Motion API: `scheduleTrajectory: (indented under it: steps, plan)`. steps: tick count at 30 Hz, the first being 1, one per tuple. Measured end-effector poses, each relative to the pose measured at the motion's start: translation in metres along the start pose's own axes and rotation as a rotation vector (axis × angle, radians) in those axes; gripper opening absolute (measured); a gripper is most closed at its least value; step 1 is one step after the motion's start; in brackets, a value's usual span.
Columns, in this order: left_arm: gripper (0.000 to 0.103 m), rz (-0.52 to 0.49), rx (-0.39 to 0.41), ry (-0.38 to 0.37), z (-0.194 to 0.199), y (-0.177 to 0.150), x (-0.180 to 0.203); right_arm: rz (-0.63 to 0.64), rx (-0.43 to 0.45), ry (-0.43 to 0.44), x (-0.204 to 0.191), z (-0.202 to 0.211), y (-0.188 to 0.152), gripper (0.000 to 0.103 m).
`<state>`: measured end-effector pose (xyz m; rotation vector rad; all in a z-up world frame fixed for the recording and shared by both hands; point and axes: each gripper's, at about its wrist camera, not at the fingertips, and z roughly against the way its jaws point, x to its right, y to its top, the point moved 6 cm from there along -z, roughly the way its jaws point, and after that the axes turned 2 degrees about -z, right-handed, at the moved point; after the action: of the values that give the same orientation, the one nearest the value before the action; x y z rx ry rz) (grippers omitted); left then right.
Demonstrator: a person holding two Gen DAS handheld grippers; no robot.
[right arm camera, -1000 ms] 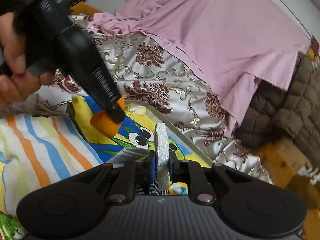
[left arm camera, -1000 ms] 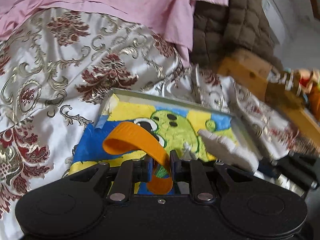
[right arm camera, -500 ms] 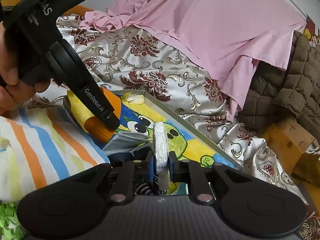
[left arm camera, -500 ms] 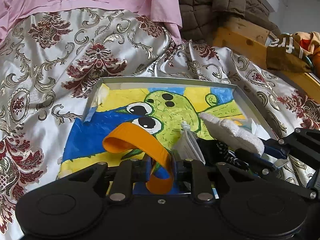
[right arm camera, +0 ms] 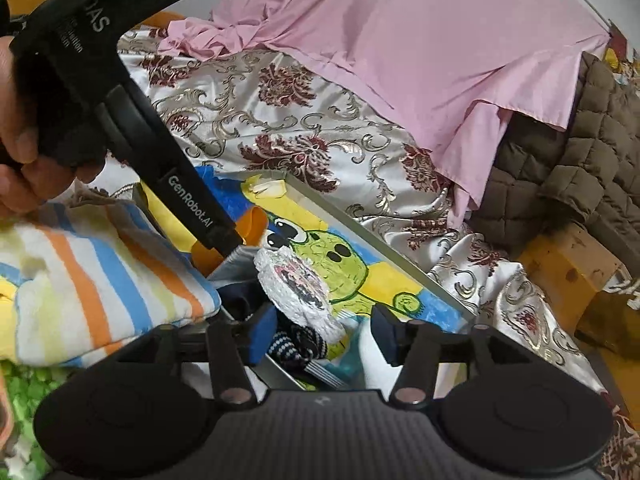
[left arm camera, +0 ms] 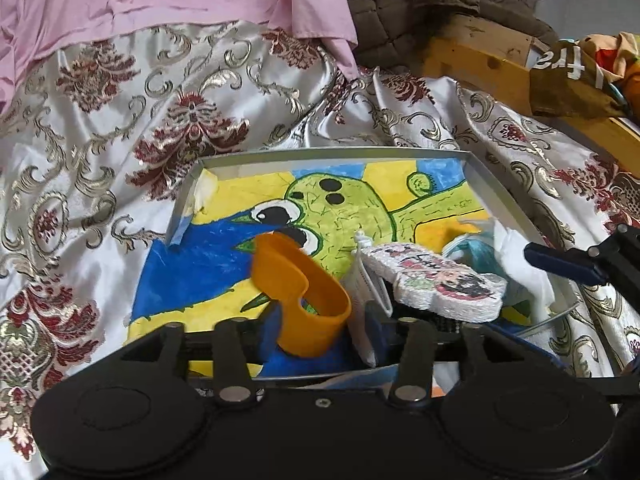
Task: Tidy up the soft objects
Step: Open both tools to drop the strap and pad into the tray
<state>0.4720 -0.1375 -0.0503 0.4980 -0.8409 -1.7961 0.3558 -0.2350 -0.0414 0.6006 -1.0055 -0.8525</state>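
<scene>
A shallow metal tray [left arm camera: 192,192] with a cartoon frog picture lies on the patterned satin bedspread. My left gripper [left arm camera: 322,330] is open; the orange rubber band [left arm camera: 300,292] sits loose between its fingers over the tray's near edge. My right gripper [right arm camera: 324,334] is open; the white fuzzy patch with a printed picture [right arm camera: 298,292] lies just ahead of it on dark knitted items in the tray. The patch also shows in the left wrist view [left arm camera: 440,280], with the right gripper's blue fingers [left arm camera: 560,264] beside it.
A striped cloth [right arm camera: 92,280] lies left of the tray. A pink sheet [right arm camera: 420,40] and a brown quilted jacket [right arm camera: 580,152] lie behind. A wooden bed frame [left arm camera: 480,64] runs on the right. White and teal soft items [left arm camera: 504,264] fill the tray's right corner.
Both grippers have opened. The left let go of the orange band, which slumped onto the tray. The right let go of the white patch, which now lies flat.
</scene>
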Motion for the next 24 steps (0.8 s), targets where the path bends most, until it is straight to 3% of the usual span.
scheduleTrajectory:
  steps: [4, 8, 13, 17, 24]
  plan:
    - [0.059, -0.009, 0.019, -0.001, 0.015, -0.001, 0.007, -0.044, 0.023, -0.018, 0.010, 0.022, 0.003, 0.068]
    - [0.073, 0.002, 0.059, 0.001, 0.039, 0.000, 0.011, -0.072, 0.052, -0.035, 0.020, 0.049, 0.010, 0.075]
    - [0.082, 0.017, 0.123, 0.012, 0.079, 0.005, 0.014, -0.074, 0.084, -0.051, 0.025, 0.087, 0.022, 0.092]
    - [0.097, 0.036, 0.186, 0.039, 0.117, 0.005, 0.014, -0.073, 0.099, -0.069, 0.023, 0.117, 0.033, 0.094]
    - [0.102, 0.038, 0.286, 0.074, 0.180, -0.004, 0.017, -0.102, 0.155, -0.067, 0.013, 0.171, 0.052, 0.100]
